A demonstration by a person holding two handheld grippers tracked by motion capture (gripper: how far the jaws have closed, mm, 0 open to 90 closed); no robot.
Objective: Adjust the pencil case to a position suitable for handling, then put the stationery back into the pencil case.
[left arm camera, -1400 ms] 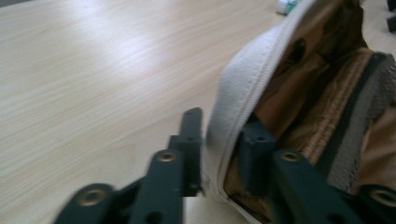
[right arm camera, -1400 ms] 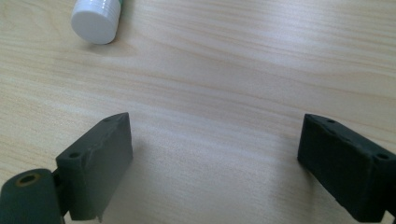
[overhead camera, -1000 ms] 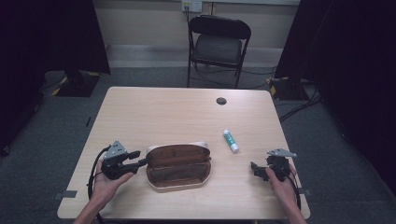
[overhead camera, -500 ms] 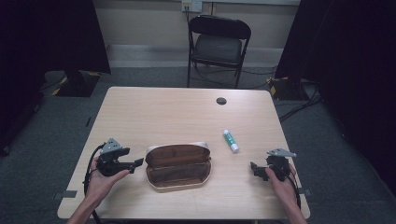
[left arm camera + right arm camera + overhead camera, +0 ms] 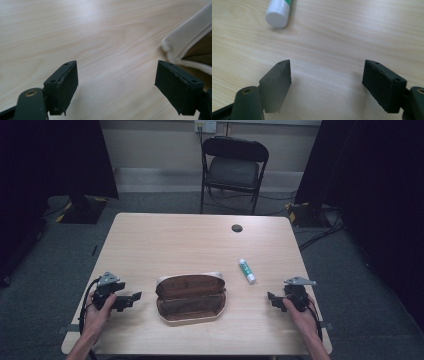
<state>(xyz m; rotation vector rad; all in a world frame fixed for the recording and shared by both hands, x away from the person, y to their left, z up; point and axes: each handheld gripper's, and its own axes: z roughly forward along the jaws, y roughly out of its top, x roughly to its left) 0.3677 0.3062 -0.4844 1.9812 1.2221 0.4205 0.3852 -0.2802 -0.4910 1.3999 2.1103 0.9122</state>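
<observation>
- Resting low on the table, the left gripper (image 5: 134, 297) is held with jaws spread wide and nothing between them; same for the right gripper (image 5: 272, 298).
- The open brown case (image 5: 190, 297) is found just beside the left jaws, and the glue stick (image 5: 247, 270) lies near the right ones, apart from the case.
- Probably the stick is meant for the case, so it's best pinched across its middle, squarely.
- A pale wood table (image 5: 170, 240) is used; a folding chair (image 5: 233, 166) and dark curtains are seen behind.
</observation>
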